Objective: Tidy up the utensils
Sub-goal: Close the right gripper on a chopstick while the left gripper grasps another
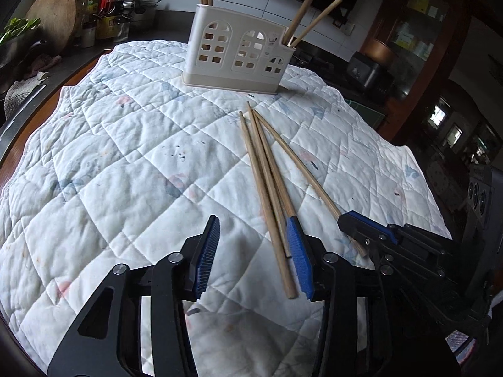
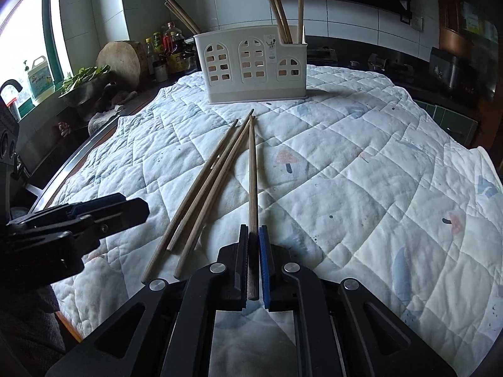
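My right gripper (image 2: 253,235) is clamped on the butt end of one round wooden chopstick (image 2: 252,172), which runs straight ahead between my ribbed blue pads. My left gripper (image 1: 254,245) stands wide apart over the quilt, its right pad beside the near ends of three loose chopsticks (image 1: 267,182), none between the fingers. They lie fanned on the soft, stitched white quilt (image 1: 125,157). Far ahead stands the cream plastic holder (image 2: 254,66) with arched window cutouts, more chopsticks upright in its end compartments.
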`<state>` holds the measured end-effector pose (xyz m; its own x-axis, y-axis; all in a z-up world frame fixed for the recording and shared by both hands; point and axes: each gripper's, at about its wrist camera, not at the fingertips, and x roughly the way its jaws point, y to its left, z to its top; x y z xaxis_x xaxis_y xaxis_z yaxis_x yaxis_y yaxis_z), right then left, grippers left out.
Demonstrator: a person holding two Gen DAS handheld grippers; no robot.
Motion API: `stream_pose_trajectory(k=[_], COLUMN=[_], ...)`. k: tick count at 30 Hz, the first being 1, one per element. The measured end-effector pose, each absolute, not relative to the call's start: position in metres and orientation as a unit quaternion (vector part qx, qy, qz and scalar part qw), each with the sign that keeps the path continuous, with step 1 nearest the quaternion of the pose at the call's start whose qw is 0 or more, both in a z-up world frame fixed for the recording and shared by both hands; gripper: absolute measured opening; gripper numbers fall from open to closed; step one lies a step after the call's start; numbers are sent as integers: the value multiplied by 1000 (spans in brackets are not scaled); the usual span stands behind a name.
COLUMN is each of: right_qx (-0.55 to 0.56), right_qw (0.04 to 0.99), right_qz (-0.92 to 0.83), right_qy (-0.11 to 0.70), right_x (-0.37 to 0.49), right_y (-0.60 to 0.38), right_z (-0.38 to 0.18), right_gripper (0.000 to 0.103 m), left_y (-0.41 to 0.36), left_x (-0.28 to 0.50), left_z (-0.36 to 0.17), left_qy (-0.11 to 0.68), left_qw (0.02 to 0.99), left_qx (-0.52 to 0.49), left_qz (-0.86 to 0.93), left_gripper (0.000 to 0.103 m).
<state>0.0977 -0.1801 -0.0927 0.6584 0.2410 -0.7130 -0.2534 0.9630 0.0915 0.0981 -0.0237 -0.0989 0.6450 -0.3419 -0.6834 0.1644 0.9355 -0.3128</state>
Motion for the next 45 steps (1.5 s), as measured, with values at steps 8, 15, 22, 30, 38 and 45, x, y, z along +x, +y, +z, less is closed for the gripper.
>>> stream_pose_trajectory(k=[8, 15, 22, 30, 38, 45], right_qx=[-1, 3, 4, 4, -1, -12], right_qw=[911, 909, 907, 904, 909, 930], right_qz=[139, 143, 141, 144, 144, 150], right_qy=[389, 392, 397, 402, 390, 337], right_x=[93, 92, 93, 95, 93, 96], right_y=[-192, -194, -198, -198, -200, -209], right_z=[-94, -96, -100, -105, -94, -46], right_gripper=[7, 7, 7, 7, 7, 7], left_y=[-37, -41, -46, -48, -48, -37], left_x=[109, 114, 114, 113, 113, 108], left_z=[-112, -116, -115, -116, -113, -74], left_qy=[418, 422, 427, 429, 425, 381], left_qw=[891, 892, 893, 892, 895, 915], left_qx=[-120, -109, -92, -97, -83, -73], left_qz=[-134, -123, -112, -105, -105, -114], left_gripper=[22, 15, 13, 13, 6, 6])
